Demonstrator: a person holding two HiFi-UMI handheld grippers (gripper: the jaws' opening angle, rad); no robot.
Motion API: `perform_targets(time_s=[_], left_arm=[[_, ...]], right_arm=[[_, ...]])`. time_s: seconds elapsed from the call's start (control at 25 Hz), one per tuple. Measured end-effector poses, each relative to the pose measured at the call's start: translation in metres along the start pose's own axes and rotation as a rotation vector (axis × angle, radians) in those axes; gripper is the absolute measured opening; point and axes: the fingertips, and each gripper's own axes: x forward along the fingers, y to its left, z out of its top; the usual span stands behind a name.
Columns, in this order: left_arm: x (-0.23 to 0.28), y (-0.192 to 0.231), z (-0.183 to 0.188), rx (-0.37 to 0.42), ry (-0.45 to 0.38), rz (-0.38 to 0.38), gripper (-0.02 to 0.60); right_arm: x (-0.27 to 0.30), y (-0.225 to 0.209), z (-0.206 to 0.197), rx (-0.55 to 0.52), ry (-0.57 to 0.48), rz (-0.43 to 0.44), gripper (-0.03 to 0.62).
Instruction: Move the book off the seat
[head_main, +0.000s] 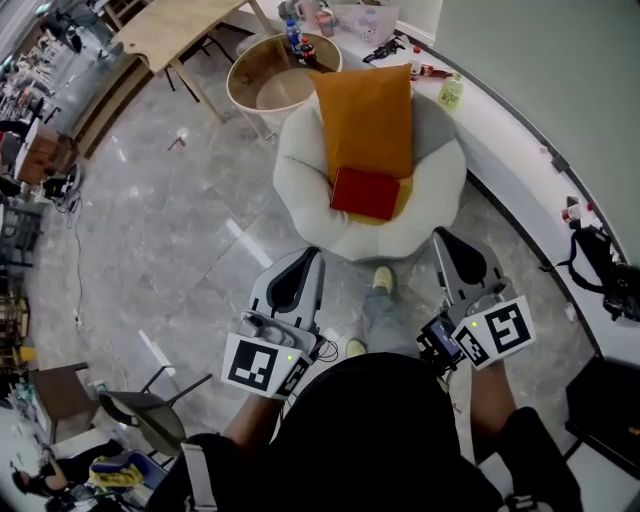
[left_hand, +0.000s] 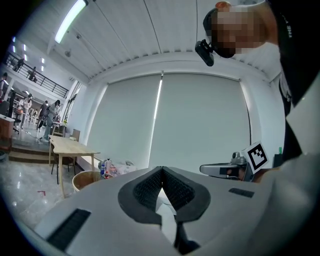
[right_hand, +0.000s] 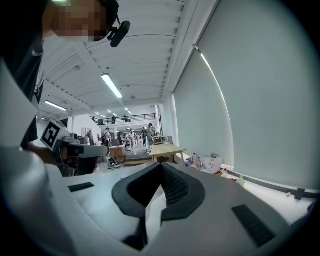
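A red book (head_main: 365, 193) lies flat on the seat of a white round cushioned chair (head_main: 300, 170), at the lower end of an orange cushion (head_main: 367, 118). My left gripper (head_main: 308, 254) hangs shut and empty just in front of the chair's near rim. My right gripper (head_main: 442, 238) is held beside the chair's right front, also shut with nothing in it. In the left gripper view the left gripper's (left_hand: 161, 170) jaws meet, tilted up toward a window blind. The right gripper's (right_hand: 161, 166) jaws meet too, in the right gripper view. Neither gripper view shows the book.
A round wooden tub (head_main: 270, 80) stands behind the chair, with bottles (head_main: 296, 38) near it. A wooden table (head_main: 175, 28) is at the back left. A white curved ledge (head_main: 520, 150) runs along the right. A folding chair (head_main: 140, 405) stands at my left. My feet (head_main: 380, 282) are before the chair.
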Motion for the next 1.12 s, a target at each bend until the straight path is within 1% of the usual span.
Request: perform_targets(time_s=[0.12,0.24,0.32,0.48,0.56,0.68,0.96,1.12], left_arm=[[0.021,0.016,0.005,0.009,0.021,0.023,0.005],[0.037,0.035,0.007,0.043,0.034,0.063,0.005],[0.047,0.045,0.009,0.048,0.043,0.085,0.005],[0.067,0.055,0.024,0.067,0.017,0.113,0.005],[0.076,0.060,0.028,0.073,0.024,0.130,0.005],[0.088,0.064,0.034,0.073,0.025,0.132,0.005],[0.128,0.065,0.039,0.104,0.020,0.125,0.005],[0.143,0.068,0.039,0.091,0.015,0.136,0.005]], right_arm=[[0.022,-0.021,0.011,-0.030,0.005,0.003,0.011],[0.040,-0.040,0.024,-0.060,0.000,0.007,0.011],[0.049,-0.051,0.032,-0.092,0.002,0.009,0.011],[0.061,-0.073,0.046,-0.125,-0.003,0.016,0.011],[0.067,-0.082,0.050,-0.141,0.000,0.021,0.011],[0.077,-0.092,0.054,-0.156,0.005,0.029,0.011],[0.098,-0.126,0.054,-0.134,-0.008,0.044,0.011],[0.110,-0.134,0.052,-0.141,-0.003,0.060,0.011]])
